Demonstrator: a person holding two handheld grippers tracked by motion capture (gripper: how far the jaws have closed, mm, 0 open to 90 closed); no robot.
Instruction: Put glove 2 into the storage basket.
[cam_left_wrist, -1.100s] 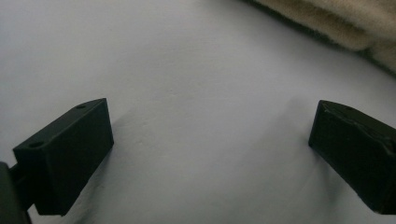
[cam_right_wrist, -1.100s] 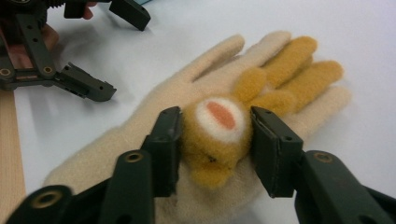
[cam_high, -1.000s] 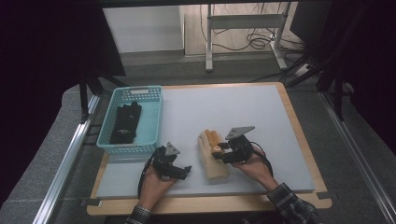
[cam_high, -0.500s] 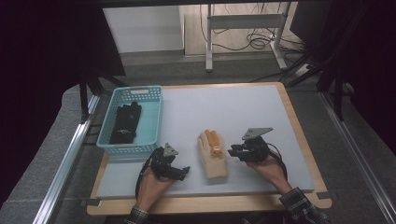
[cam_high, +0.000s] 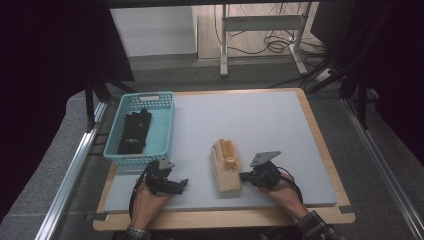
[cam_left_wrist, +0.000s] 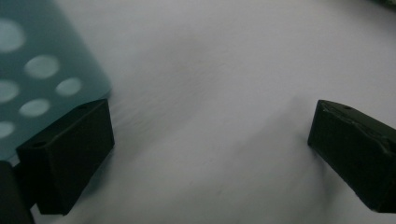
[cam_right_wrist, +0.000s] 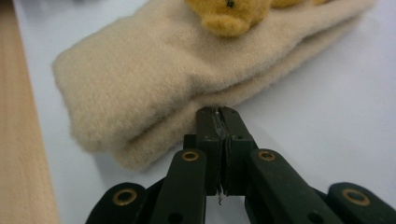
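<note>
Back beside the folded cream glove (cam_high: 226, 170), right gripper (cam_high: 246, 176); jaws pressed together.

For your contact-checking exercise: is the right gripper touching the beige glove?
Cannot tell. In the right gripper view, the right gripper's shut tips sit at the beige glove's edge, but neither contact nor a gap shows plainly.

Basket (cam_high: 165, 127) walls the left; beige gloves (cam_high: 226, 167) block centre

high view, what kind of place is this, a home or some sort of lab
Most likely a lab or recording workspace, not a home: a wooden table with a grey mat stands between metal frame rails, on grey carpet, with loose cables under a metal stand behind it.
</note>
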